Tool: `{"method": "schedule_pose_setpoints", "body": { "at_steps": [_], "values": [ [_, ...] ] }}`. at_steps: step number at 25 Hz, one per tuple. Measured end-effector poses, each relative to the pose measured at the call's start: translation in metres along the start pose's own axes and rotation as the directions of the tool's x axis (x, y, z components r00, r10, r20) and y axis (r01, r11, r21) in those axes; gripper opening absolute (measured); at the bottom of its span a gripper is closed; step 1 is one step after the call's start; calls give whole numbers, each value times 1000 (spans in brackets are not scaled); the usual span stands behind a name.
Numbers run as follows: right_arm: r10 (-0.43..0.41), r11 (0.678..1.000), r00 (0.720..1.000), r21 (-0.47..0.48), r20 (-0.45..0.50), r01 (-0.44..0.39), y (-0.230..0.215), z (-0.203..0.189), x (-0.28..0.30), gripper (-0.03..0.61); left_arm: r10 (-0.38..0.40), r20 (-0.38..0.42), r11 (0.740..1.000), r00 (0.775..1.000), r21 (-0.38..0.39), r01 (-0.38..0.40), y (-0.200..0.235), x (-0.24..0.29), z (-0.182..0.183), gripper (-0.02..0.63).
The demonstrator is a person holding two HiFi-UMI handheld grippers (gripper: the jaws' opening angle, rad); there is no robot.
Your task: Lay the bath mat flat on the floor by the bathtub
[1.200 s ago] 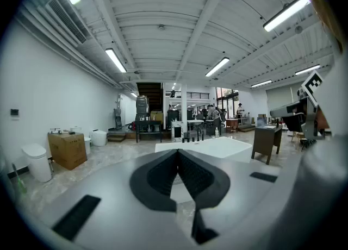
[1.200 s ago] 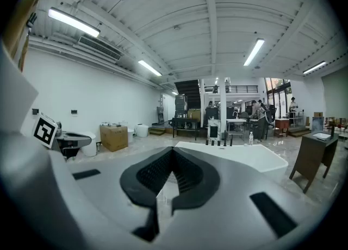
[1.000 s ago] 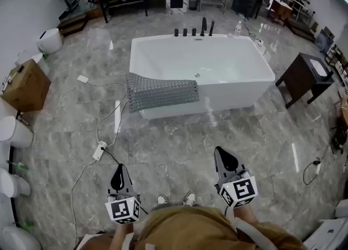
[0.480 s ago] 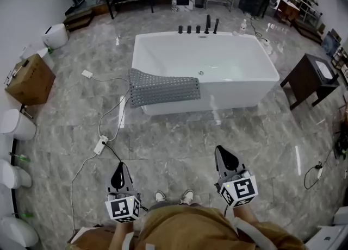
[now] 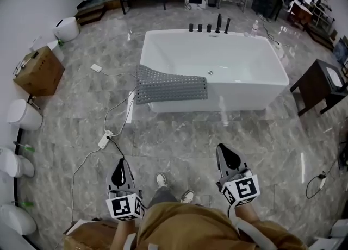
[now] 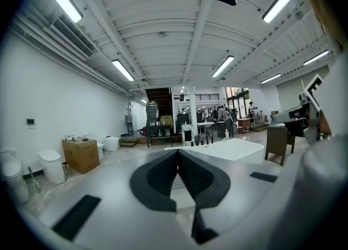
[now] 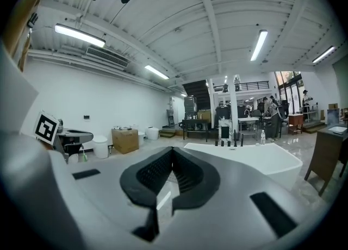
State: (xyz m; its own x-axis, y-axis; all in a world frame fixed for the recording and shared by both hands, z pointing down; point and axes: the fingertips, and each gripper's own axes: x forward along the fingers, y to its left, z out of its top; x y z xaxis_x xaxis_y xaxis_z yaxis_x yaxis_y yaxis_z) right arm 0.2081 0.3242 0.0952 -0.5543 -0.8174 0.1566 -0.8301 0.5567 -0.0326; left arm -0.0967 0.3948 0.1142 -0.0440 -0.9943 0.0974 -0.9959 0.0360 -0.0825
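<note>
Head view: mat (image 5: 172, 87) droops limp over tub (image 5: 228, 61) rim, likely floppy; pinch its hanging edge. Left gripper (image 5: 120, 176) and right gripper (image 5: 228, 163) closed, empty.

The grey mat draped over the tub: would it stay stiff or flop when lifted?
Probably floppy: the grey mat bends over the rim of the bathtub. Its dotted texture suggests rubber, so it is likely light and easy to grip.

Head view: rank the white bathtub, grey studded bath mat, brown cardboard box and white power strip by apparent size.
1. white bathtub
2. grey studded bath mat
3. brown cardboard box, close behind
4. white power strip
</note>
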Motion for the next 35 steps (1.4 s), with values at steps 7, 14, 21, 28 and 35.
{"method": "schedule_pose_setpoints", "body": {
  "at_steps": [7, 14, 21, 28, 35],
  "values": [
    [-29, 999, 999, -15, -32, 29, -8, -4, 42, 3, -41, -20, 999, 999, -17, 41, 14, 56, -17, 3],
    [-79, 997, 995, -22, -68, 78, -9, 12, 128, 3, -112, -38, 993, 993, -39, 111, 53, 146, -22, 3],
    [-125, 992, 987, -33, -98, 122, 4, 26, 204, 3, -182, -35, 982, 983, -48, 180, 95, 225, -24, 3],
    [-171, 985, 979, -40, -112, 167, 6, 33, 239, 3, -228, -31, 971, 973, -78, 225, 113, 270, -27, 3],
    [-194, 981, 972, -33, -131, 191, -21, 29, 253, 3, -250, -45, 965, 967, -94, 245, 98, 295, -28, 3]
  ]
}}
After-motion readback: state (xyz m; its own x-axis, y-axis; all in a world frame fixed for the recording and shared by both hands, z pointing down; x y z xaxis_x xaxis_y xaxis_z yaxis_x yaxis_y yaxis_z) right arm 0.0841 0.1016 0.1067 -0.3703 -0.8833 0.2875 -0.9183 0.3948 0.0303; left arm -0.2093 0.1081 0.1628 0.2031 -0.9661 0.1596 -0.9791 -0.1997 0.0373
